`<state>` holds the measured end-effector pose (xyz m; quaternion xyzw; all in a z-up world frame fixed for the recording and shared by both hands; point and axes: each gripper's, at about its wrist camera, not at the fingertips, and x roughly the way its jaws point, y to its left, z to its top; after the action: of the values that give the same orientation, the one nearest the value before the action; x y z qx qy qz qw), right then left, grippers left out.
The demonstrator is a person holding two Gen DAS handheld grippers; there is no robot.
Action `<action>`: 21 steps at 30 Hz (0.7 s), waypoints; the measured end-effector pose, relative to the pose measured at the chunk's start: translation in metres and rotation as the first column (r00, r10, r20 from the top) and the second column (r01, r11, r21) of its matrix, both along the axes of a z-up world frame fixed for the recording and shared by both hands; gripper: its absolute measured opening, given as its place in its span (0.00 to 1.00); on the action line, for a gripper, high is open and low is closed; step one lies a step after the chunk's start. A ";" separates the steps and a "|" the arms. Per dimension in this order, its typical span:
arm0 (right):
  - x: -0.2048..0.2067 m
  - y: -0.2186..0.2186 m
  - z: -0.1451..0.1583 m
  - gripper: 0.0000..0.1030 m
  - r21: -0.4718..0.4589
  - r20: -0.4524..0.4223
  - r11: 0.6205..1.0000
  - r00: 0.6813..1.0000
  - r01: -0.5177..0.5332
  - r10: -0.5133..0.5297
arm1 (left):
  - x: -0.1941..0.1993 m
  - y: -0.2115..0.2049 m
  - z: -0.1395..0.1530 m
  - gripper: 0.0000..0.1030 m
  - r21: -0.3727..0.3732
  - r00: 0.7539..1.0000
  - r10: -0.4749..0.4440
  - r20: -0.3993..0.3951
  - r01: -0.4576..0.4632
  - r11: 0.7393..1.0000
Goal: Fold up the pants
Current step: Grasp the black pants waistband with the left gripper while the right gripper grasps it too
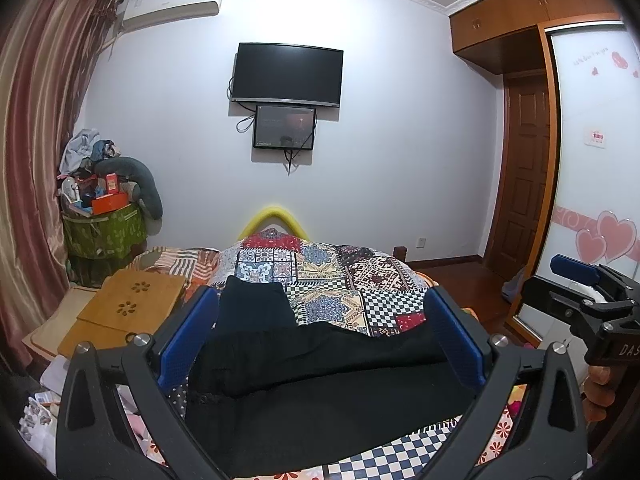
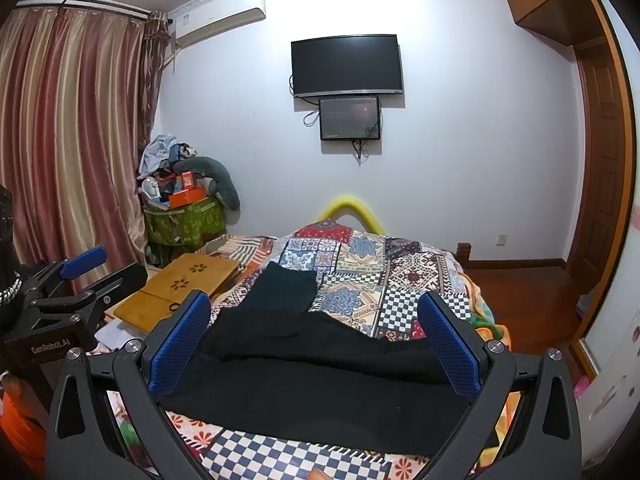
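Black pants (image 1: 320,380) are spread across the near part of the patchwork bed (image 1: 360,276). The left gripper (image 1: 320,312) and right gripper (image 2: 316,316) are both held spread wide above them, nothing pinched.

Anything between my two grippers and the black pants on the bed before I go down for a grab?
Nothing visible. The black pants lie spread on the patchwork quilt, directly below the open left gripper and the open right gripper. The wooden lap tray sits off to the left, clear of them.

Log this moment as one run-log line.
stage: pre-grasp | left gripper: open, holding nothing | right gripper: open, holding nothing | black pants: lying on patchwork bedspread
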<state>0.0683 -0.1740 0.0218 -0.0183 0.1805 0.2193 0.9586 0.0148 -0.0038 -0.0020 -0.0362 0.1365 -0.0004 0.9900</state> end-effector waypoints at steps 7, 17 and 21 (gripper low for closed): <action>0.006 0.002 -0.001 1.00 -0.002 -0.009 1.000 1.000 0.001 -0.001 | 0.012 0.006 -0.006 1.00 -0.007 1.000 -0.001 -0.022 0.001 1.000; 0.060 0.011 -0.028 1.00 -0.062 -0.052 0.998 0.999 0.011 -0.015 | 0.096 0.042 -0.029 1.00 0.021 0.991 0.037 -0.128 -0.034 0.999; 0.093 0.012 -0.046 1.00 -0.068 -0.079 0.998 0.997 0.003 -0.009 | 0.140 0.065 -0.050 1.00 0.045 0.978 0.072 -0.196 -0.065 0.997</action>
<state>0.1613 -0.1619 -0.0243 -0.0417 0.2258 0.2107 0.9502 0.1552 0.0615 -0.0516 -0.0217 0.2326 0.0400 0.9715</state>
